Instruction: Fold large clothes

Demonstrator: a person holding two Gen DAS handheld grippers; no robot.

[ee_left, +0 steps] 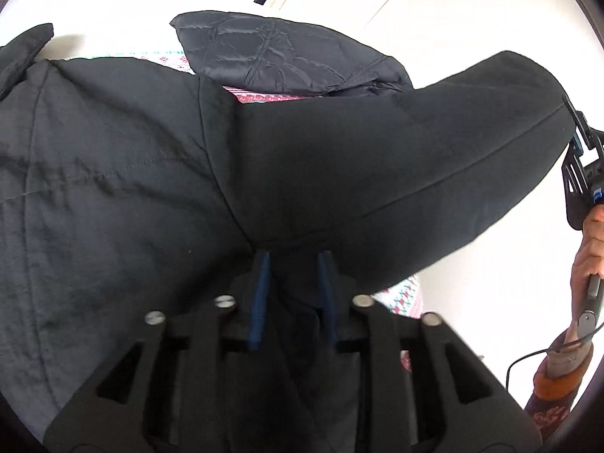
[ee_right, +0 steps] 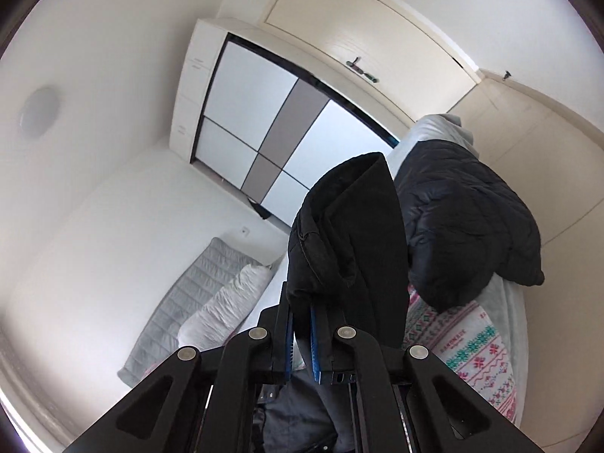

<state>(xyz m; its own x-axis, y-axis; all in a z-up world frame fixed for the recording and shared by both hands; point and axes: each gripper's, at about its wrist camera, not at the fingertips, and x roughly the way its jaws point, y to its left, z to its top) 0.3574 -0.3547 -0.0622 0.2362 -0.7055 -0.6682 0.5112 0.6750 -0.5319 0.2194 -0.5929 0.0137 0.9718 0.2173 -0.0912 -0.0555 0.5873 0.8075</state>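
A large black coat [ee_left: 124, 173] lies spread on the bed and fills most of the left wrist view. My left gripper [ee_left: 294, 260] is shut on a fold of it where the sleeve [ee_left: 415, 158] joins the body. The sleeve stretches up and right to my right gripper [ee_left: 577, 139], which holds its far end in the air. In the right wrist view the right gripper [ee_right: 302, 309] is shut on the thick black sleeve cuff [ee_right: 351, 234], which stands up between the fingers.
A dark quilted jacket [ee_left: 287, 56] [ee_right: 468, 222] lies in a heap on the patterned bedspread [ee_right: 468, 343] behind the coat. A grey headboard cushion [ee_right: 181, 302] and white pillow [ee_right: 226, 309] are at the bed's head. A wardrobe [ee_right: 264, 136] and doors stand beyond.
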